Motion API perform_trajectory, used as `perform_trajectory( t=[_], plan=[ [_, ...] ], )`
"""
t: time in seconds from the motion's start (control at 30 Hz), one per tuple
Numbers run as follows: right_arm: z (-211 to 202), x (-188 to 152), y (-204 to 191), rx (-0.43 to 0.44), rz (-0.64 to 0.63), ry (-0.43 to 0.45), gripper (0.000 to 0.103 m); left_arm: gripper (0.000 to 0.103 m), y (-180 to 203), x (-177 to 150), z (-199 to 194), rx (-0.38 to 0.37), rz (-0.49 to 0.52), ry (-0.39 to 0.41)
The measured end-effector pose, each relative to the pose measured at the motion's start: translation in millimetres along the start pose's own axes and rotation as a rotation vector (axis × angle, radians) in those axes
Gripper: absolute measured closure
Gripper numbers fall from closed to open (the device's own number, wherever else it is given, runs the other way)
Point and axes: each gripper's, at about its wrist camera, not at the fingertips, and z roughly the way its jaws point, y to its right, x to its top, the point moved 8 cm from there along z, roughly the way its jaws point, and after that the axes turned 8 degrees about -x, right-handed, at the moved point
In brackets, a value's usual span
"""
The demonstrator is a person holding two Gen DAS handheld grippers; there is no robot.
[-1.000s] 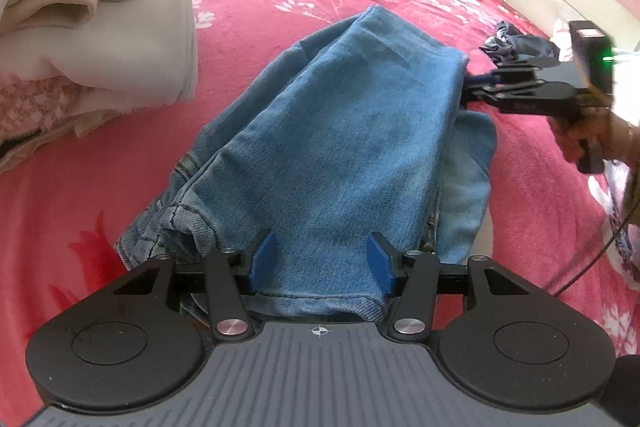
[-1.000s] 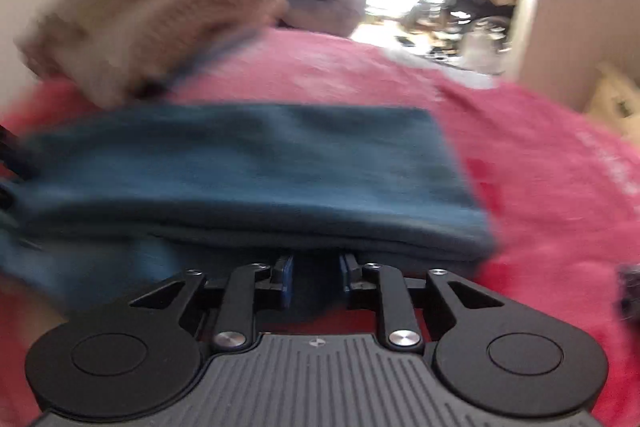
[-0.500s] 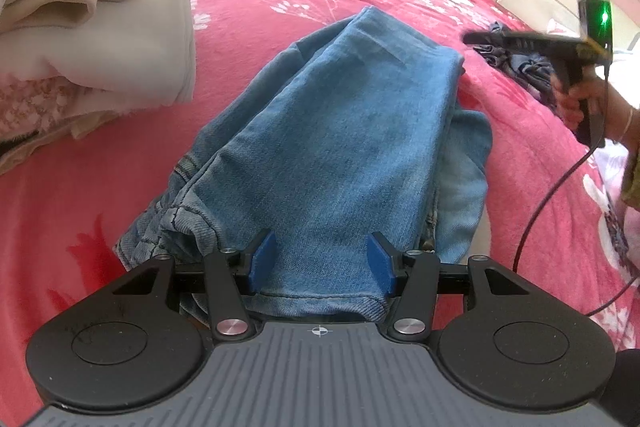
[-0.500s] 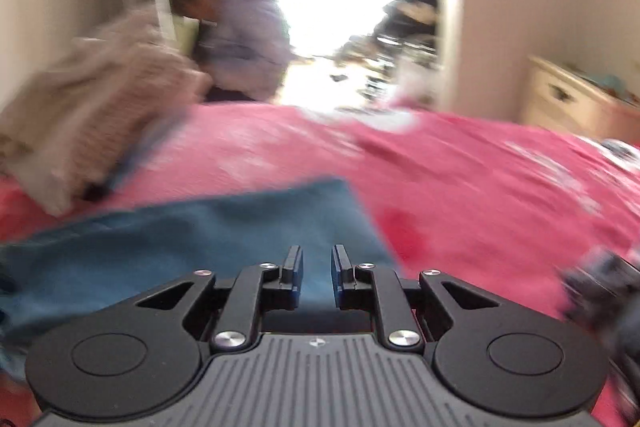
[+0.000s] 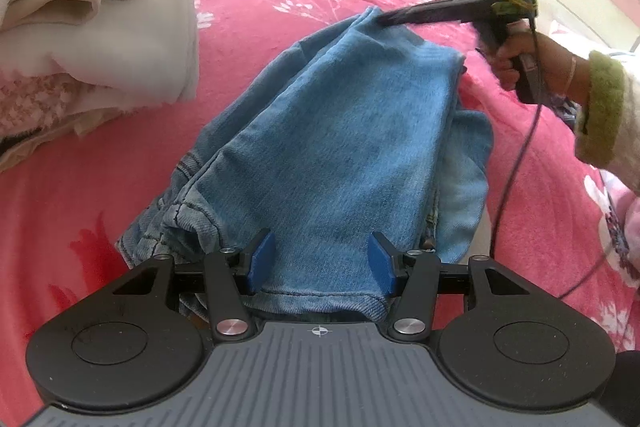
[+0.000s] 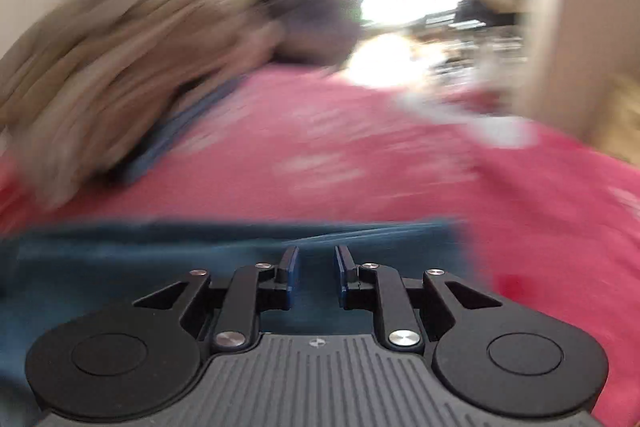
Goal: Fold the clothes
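Denim jeans [image 5: 340,155] lie folded into a thick stack on the pink bed [image 5: 280,15], beside a pile of pale folded clothes [image 5: 92,27], so this garment looks nearly done. Left gripper [image 5: 322,261] fingers straddle the near hem, half spread, not pinching; right gripper [image 6: 316,277] hovers over the far edge, fingers opening, nothing between them.
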Motion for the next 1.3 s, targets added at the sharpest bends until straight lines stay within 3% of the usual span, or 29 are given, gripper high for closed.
perform_trajectory(
  t=[0.07,0.13,0.23,0.33,0.4,0.5,0.6,0.7,0.73,0.8,0.87,0.97,1.1,1.17,1.2,1.27,1.3],
  plan=[
    [18.9,-0.1,12.0,0.011,0.045,-0.013,0.086,0.051,-0.3,-0.7,-0.9,-0.001,0.000,0.003],
    [25.6,6.2,40.0,-0.043,0.162,-0.017,0.100,0.051,-1.4,-2.2,-2.2,-0.001,-0.012,0.010],
    [4.1,10.1,93.0,-0.186,0.359,0.018,0.094,0.050,-1.2,-4.3,-3.4,0.008,-0.023,0.020],
    [-48.4,5.8,95.2,-0.137,0.392,0.051,0.088,0.050,-1.5,-4.1,-3.5,0.011,-0.028,0.021],
    [-91.1,-4.2,76.9,-0.070,0.407,0.062,0.077,0.050,-2.6,-3.9,-3.8,0.005,-0.030,0.019],
    [-123.9,-29.8,41.6,0.074,0.449,-0.006,0.076,0.050,-3.2,-3.8,-3.3,0.001,-0.029,0.014],
    [-134.2,-69.2,6.9,0.202,0.634,-0.132,0.076,0.050,-2.9,-3.3,-3.8,0.002,-0.029,0.014],
    [-127.4,-98.5,-0.7,0.180,0.866,-0.189,0.050,0.050,-2.3,-3.8,-4.7,0.006,-0.032,0.021],
    [-123.8,-106.0,0.0,0.157,0.940,-0.197,0.046,0.050,-1.8,-4.0,-4.9,0.009,-0.035,0.025],
    [-115.3,-120.2,1.9,0.110,1.075,-0.208,0.046,0.050,-0.4,-4.2,-5.2,0.017,-0.038,0.033],
    [-99.6,-124.7,6.0,0.077,1.124,-0.189,0.049,0.050,0.1,-4.7,-5.8,0.022,-0.040,0.037],
    [-94.4,-119.3,8.6,0.122,1.185,-0.131,0.092,0.050,-0.4,-6.3,-7.2,0.018,-0.041,0.040],
    [-99.5,-118.8,16.6,0.310,1.350,0.024,0.093,0.050,-0.7,-7.5,-8.2,0.015,-0.045,0.042],
    [-86.6,-141.3,19.7,0.359,1.464,0.000,0.091,0.050,-0.7,-7.5,-7.8,0.015,-0.045,0.040],
    [-80.2,-153.4,21.4,0.363,1.512,-0.023,0.087,0.049,-0.2,-7.3,-7.6,0.016,-0.042,0.038],
    [-83.1,-166.4,25.7,0.318,1.540,-0.046,0.091,0.049,0.3,-6.4,-6.9,0.017,-0.036,0.035],
    [-88.9,-168.5,27.9,0.312,1.547,-0.032,0.080,0.049,0.0,-6.1,-6.9,0.015,-0.035,0.033]
  ],
)
